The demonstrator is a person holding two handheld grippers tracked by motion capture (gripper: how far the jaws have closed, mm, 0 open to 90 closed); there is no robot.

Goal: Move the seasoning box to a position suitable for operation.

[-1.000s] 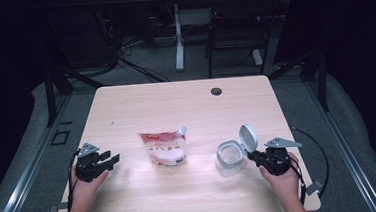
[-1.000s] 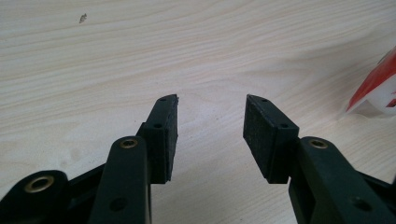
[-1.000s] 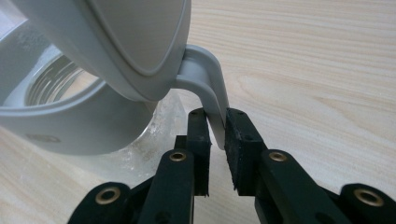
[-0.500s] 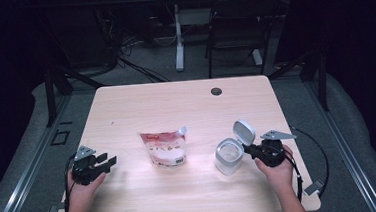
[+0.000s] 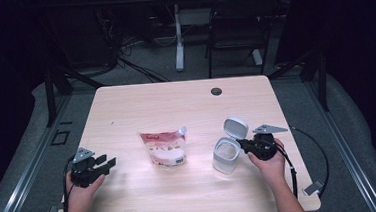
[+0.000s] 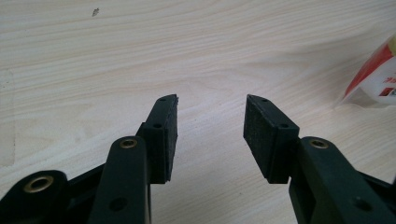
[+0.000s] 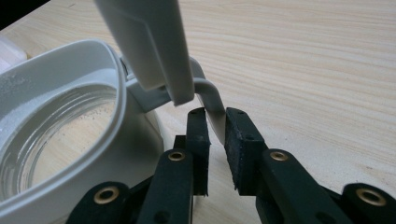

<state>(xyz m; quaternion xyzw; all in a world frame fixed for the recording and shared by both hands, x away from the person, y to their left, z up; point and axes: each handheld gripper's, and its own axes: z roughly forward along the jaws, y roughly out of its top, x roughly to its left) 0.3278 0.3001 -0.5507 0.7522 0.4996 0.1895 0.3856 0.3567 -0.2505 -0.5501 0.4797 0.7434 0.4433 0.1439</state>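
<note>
Pale wooden worktop [image 5: 141,104], with a red-and-white pouch [image 5: 165,148] lying flat near its middle as landmark. Just right of the pouch stands a clear jar [image 5: 225,155], hinged lid [image 5: 235,128] tipped up — the right gripper [image 7: 215,123] has its jaws closed on the jar's white handle [image 7: 211,100]. Well left of the pouch, the left gripper [image 6: 211,122] rests over bare wood — jaws apart, holding nothing.

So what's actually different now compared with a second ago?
The right gripper has slid the open-lidded jar a little leftward toward the pouch, clamped on the jar's handle. The left gripper, jaws open with nothing between them, drifted slightly toward the table's near edge. The pouch has not moved.
</note>
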